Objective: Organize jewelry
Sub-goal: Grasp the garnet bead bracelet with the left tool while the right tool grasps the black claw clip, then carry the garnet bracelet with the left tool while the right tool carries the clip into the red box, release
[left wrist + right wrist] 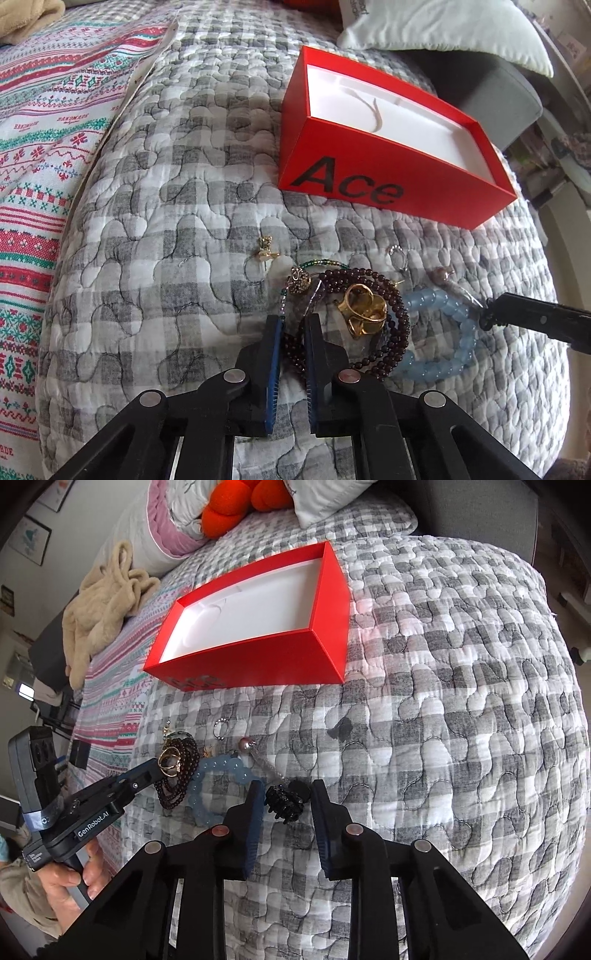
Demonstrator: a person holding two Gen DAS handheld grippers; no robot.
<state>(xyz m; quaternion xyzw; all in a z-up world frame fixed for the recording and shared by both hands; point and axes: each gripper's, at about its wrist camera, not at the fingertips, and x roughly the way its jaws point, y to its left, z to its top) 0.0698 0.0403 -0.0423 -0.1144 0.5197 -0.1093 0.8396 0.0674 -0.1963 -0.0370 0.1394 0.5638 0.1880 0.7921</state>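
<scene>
Two hand-held grippers work a jewelry pile on the bed quilt (155, 206), w/ the red box (373, 173) open and nearly bare just beyond, upper centre of both views; likely it's the drop spot, lid off so pieces can go straight in. Left hand-held gripper (293, 321) is low centre in its view, fingers narrowed to a slim gap w/ dark bead strands (373, 284) and a thin chain running btwn them; can't tell if it's really pinching yet or just straddling. Gold ring (364, 308) sits on the dark beads just right of that gripper, blue bead bracelet (443, 332) further right, small gold earring (266, 251) apart at upper left of the pile. Right hand-held gripper (286, 788) is spread wide, holding nothing; black hair clip (286, 801) lies btwn its tips, nearer the left finger, touching neither as far as I can see. Prob. lined up to close on the clip next. Pieces are tangled close, so lifting one strand may drag the ring or neighbours along.
</scene>
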